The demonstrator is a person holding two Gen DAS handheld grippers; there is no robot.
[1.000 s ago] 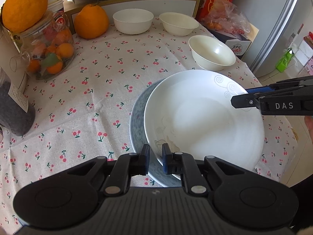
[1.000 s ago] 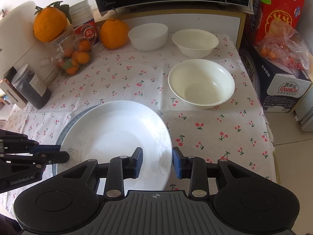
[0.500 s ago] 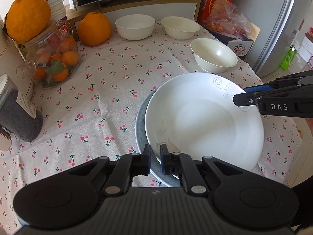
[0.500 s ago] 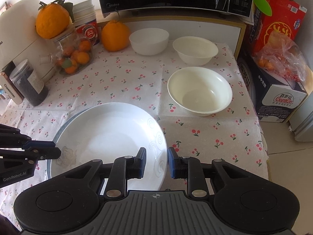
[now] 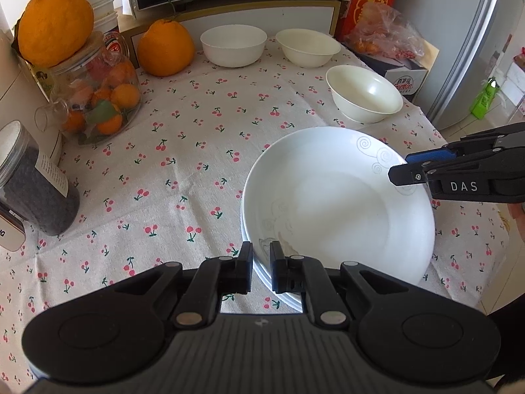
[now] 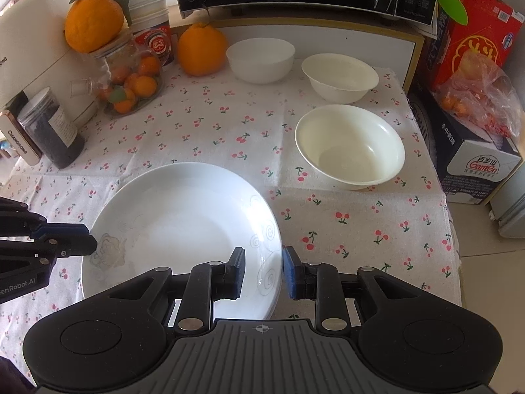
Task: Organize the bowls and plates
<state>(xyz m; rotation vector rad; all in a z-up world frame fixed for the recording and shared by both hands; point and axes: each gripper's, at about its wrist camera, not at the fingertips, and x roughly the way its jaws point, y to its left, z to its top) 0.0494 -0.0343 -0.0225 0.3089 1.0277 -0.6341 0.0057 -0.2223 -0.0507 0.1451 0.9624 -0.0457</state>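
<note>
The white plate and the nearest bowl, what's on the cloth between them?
Nothing: only bare cherry-print tablecloth separates the white plate from the nearest bowl, clearest in the right wrist view.

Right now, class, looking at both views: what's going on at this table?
A person works with a claw in each hand. The left claw is shut on one rim of the white plate. The right claw straddles the opposite rim; its jaws have just been opening and are not pressing. Three bowls sit apart on the tablecloth, not yet gathered.
</note>
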